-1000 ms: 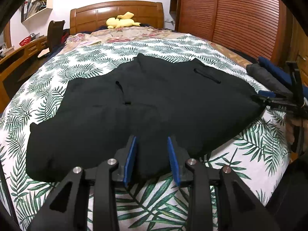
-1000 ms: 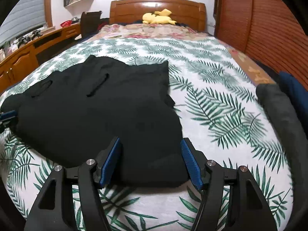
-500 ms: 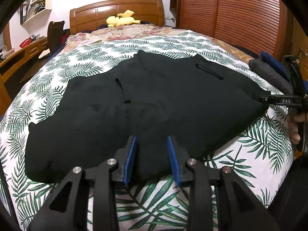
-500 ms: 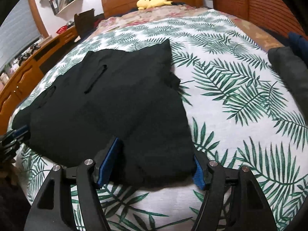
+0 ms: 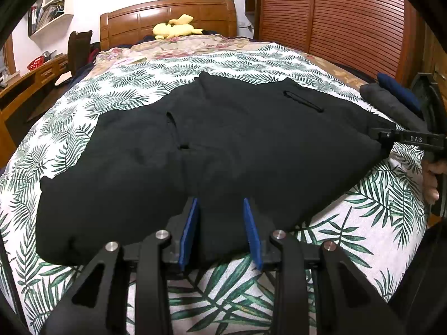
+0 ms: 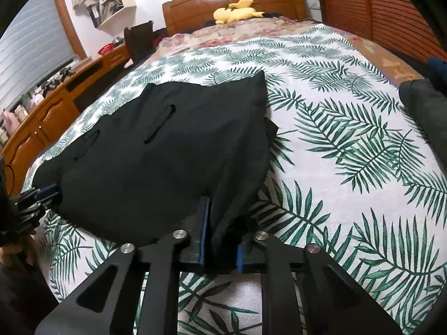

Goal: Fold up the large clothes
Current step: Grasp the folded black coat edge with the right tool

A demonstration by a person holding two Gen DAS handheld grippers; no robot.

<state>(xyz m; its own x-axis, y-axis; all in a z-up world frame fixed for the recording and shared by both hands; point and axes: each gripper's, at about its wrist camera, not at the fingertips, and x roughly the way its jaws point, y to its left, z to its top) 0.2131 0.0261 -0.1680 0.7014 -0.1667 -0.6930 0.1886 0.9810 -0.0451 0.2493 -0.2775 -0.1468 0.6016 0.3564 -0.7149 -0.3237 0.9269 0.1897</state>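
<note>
A large black garment (image 5: 223, 150) lies spread on the palm-leaf bedspread (image 5: 363, 209); it also shows in the right wrist view (image 6: 173, 156). My left gripper (image 5: 220, 233) straddles the garment's near edge with a gap between its blue pads, cloth lying between them. My right gripper (image 6: 219, 237) is shut on the garment's near right corner, cloth bunched between its pads. From the left wrist view the right gripper (image 5: 391, 136) pinches the garment's right corner. From the right wrist view the left gripper (image 6: 42, 195) sits at the garment's left edge.
A wooden headboard (image 5: 167, 19) with a yellow plush toy (image 5: 176, 29) is at the far end. A wooden desk (image 6: 47, 114) runs along the left. A slatted wooden wardrobe (image 5: 335, 19) stands right. Grey and blue folded clothes (image 5: 391, 100) lie at the bed's right edge.
My right gripper has closed on the garment's right corner and the cloth there has bunched up. My left gripper has stayed at the near edge with the same gap.
</note>
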